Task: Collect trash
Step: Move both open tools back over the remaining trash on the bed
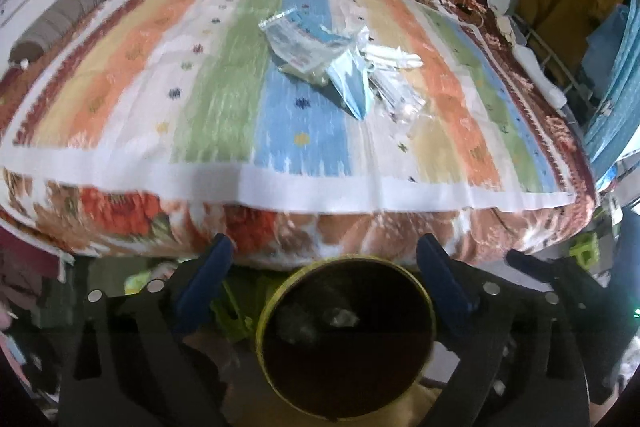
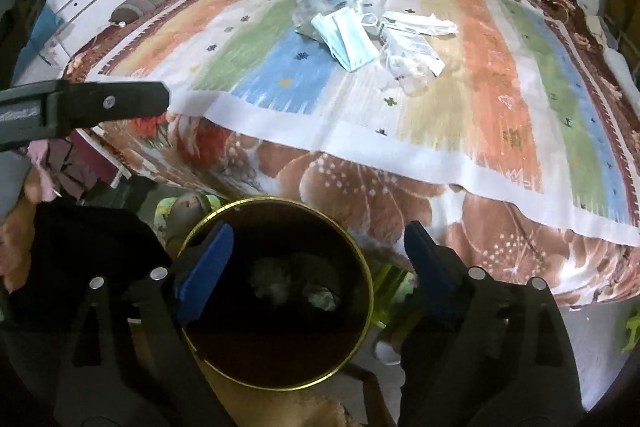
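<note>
bin [image 1: 344, 343] under both grippers: some crumpled trash inside | left gripper [image 1: 326, 267] wide, empty | right gripper [image 2: 318, 255] wide, empty | left: mask and wrapper pile [image 2: 360, 31] on striped cloth [image 2: 500, 67], well apart from bin

Bed [image 1: 120, 211]: behind the bin.
Cloth [image 1: 200, 99]: spread on the bed.
Trash pile [image 1: 340, 63]: on the cloth, near its middle.
Bin [image 2: 362, 267]: before the bed's near edge, below it.
Scraps [image 2: 296, 287]: in the bin.
Bolster [image 1: 60, 19]: far left on the bed.
</note>
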A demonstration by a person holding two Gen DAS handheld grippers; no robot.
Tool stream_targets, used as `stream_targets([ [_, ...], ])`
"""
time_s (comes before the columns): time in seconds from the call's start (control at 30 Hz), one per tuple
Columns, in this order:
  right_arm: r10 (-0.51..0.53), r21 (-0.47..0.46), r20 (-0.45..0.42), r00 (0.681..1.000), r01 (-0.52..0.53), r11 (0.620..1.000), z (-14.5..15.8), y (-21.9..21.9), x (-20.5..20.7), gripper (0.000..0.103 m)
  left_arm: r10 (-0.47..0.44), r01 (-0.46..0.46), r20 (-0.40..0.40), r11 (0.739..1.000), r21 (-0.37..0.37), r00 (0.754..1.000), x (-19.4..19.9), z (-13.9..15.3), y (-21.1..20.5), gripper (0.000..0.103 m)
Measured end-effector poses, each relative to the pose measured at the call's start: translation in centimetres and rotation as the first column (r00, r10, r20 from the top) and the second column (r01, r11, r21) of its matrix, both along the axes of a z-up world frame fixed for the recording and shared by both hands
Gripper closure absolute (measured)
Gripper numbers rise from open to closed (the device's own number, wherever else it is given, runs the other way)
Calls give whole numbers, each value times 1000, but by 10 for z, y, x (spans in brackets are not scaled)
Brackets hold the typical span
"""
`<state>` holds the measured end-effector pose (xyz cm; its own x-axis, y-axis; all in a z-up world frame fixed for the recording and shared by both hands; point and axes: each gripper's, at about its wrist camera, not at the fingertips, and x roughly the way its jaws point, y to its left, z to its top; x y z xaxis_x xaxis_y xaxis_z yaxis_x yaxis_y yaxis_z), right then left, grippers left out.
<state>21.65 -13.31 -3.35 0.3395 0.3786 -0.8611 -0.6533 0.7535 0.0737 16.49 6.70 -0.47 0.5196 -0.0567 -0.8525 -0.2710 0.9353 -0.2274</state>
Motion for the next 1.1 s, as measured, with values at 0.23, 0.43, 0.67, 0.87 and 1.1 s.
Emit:
stream_targets([
  [0.23, 6, -24, 34, 999, -5, 1000, 8, 8, 23, 9, 4, -4, 6, 1000, 1, 1000, 26, -1, 16, 6],
  [0.43, -30, -15, 39, 999, 30, 999, 13, 9, 48, 9, -43, 38, 25, 983, 178, 999, 48, 3, 15, 6],
  [0.67, -57, -31, 69, 996, 59, 998, 14, 15, 71, 9, -119, 102, 37, 943, 316, 992, 66, -1, 12, 6],
  [0.87, -86, -58, 98, 992, 92, 994, 11, 21, 94, 9, -156, 130, 31, 906, 402, 987, 81, -10, 9, 6],
  [1.1, -115, -90, 128, 985, 127, 988, 2, 29, 123, 9, -196, 164, 22, 873, 459, 980, 94, -24, 9, 7],
])
